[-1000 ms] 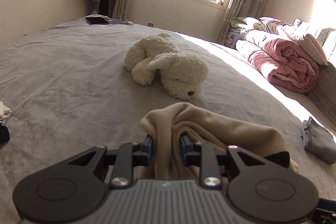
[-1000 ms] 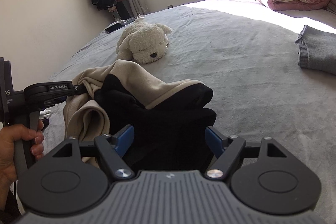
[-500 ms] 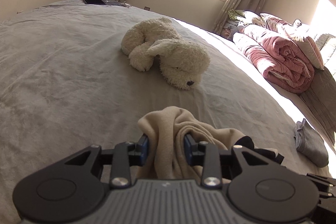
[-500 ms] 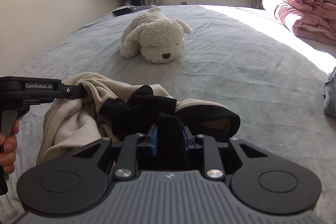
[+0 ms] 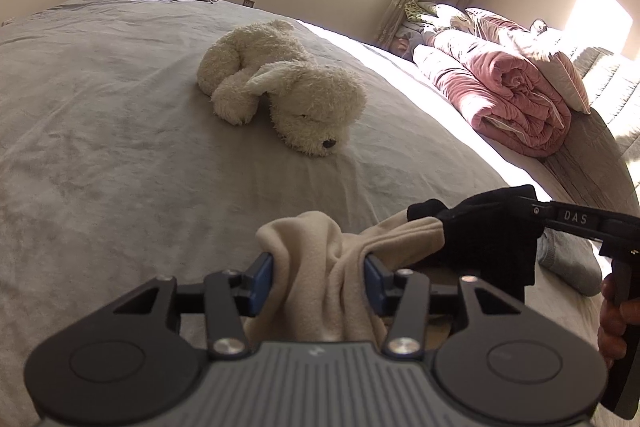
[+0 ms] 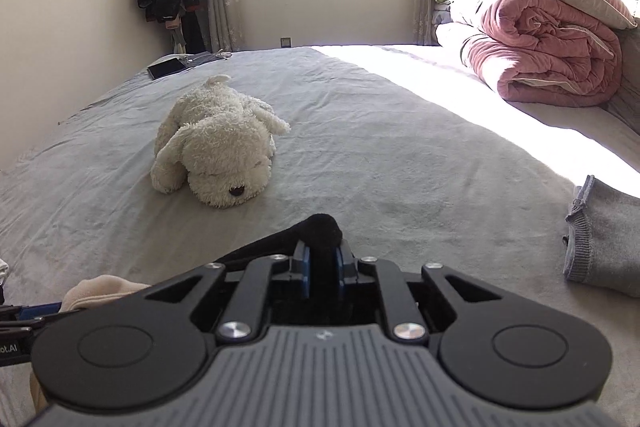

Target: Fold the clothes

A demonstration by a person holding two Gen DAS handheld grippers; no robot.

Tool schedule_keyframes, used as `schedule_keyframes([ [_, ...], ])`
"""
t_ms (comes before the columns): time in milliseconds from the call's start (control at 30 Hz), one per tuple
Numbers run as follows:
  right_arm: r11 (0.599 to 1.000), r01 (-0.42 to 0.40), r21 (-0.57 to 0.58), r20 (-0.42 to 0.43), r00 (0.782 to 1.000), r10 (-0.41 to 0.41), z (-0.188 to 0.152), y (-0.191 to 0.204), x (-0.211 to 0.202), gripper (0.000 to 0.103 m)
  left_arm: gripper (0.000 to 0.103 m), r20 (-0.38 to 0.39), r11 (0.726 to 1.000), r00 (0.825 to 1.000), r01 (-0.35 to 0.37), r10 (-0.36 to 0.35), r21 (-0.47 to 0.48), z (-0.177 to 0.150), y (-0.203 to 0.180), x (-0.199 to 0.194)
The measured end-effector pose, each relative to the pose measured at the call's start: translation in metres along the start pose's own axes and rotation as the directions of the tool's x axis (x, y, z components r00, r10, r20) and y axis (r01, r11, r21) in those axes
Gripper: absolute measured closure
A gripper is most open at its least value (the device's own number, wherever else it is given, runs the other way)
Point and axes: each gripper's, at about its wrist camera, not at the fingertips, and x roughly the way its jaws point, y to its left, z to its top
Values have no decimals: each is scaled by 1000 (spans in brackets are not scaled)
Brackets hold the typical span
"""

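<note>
A beige and black garment (image 5: 400,239) hangs between my two grippers above the grey bed (image 5: 120,147). My left gripper (image 5: 318,267) is shut on a bunch of its beige cloth (image 5: 320,275). My right gripper (image 6: 322,259) is shut on its black part (image 6: 320,227); it also shows in the left wrist view (image 5: 536,215), pinching the black cloth (image 5: 488,227) at the right. A strip of the beige cloth (image 6: 100,291) shows at the lower left of the right wrist view.
A white plush dog (image 5: 284,87) lies on the bed ahead of both grippers. A folded grey garment (image 6: 604,235) lies to the right. A rolled pink quilt (image 6: 548,51) and pillows sit at the far right. A tablet (image 6: 166,67) lies at the far corner.
The right gripper closed on the black part of the garment and drew it to the right, away from the left gripper. The garment now stretches between the two grippers and sits higher.
</note>
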Motion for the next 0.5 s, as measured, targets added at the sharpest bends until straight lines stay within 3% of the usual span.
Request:
schedule_keyframes([
  [100, 999, 3, -35, 18, 1000, -2, 16, 11, 0, 89, 56, 5, 1000, 1000, -4, 4, 18, 0, -2, -1],
  [233, 995, -11, -99, 73, 997, 18, 40, 35, -5, 89, 86, 23, 1000, 1000, -1, 0, 29, 3, -1, -6],
  [367, 985, -39, -166, 116, 991, 59, 60, 67, -9, 89, 89, 64, 1000, 998, -14, 15, -9, 6, 6, -14],
  [433, 980, -57, -192, 127, 989, 82, 65, 82, -10, 89, 98, 97, 999, 995, -32, 35, -36, 9, 13, -20],
  [500, 972, -76, -221, 134, 985, 108, 68, 99, -8, 89, 98, 119, 997, 990, -64, 70, -51, 11, 21, -25],
])
